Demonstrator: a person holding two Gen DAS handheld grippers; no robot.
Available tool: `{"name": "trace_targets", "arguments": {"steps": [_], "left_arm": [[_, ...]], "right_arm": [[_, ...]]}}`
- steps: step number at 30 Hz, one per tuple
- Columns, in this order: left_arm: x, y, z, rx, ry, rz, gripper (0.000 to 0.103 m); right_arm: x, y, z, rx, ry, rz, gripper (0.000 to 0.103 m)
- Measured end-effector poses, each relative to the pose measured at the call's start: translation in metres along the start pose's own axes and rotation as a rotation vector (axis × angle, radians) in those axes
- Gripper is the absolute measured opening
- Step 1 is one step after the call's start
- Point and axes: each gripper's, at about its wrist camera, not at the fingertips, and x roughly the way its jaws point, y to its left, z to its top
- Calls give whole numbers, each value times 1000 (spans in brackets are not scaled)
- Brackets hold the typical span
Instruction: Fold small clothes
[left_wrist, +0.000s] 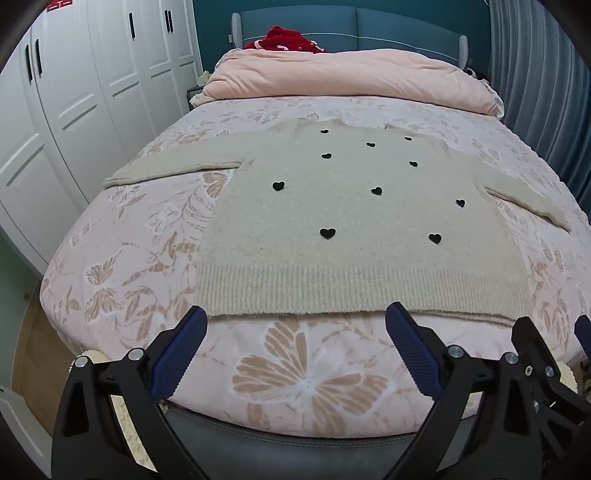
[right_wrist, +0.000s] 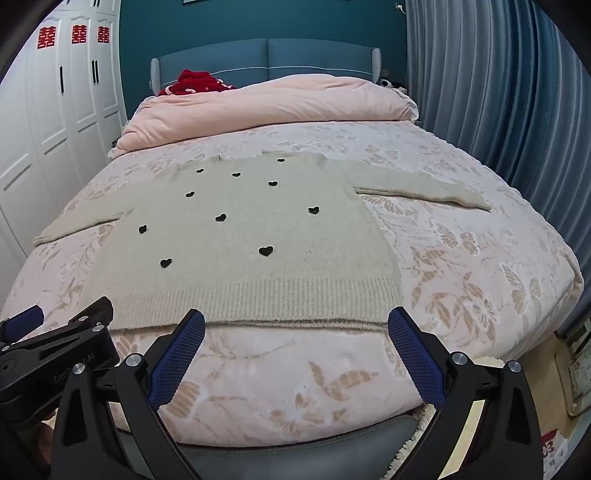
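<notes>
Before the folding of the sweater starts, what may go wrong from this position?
1. The sweater lies on a soft bedspread; the open left gripper or right gripper may pinch the bedspread along with the hem.
2. Both sleeves are spread wide, the right one far out, so it may drag and bunch when folded.

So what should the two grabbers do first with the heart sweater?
Probably move the left gripper out to the left sleeve and fold it inward. The sweater lies flat on the bed, sleeves spread, and both grippers hover open, holding nothing.
</notes>
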Motion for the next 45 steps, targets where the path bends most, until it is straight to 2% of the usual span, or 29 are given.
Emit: {"name": "trace_targets", "arguments": {"steps": [45], "left_arm": [[-7,-2,0,13,-12,16,93]], "right_arm": [[-5,-3,-4,7,1,-19,98]]}}
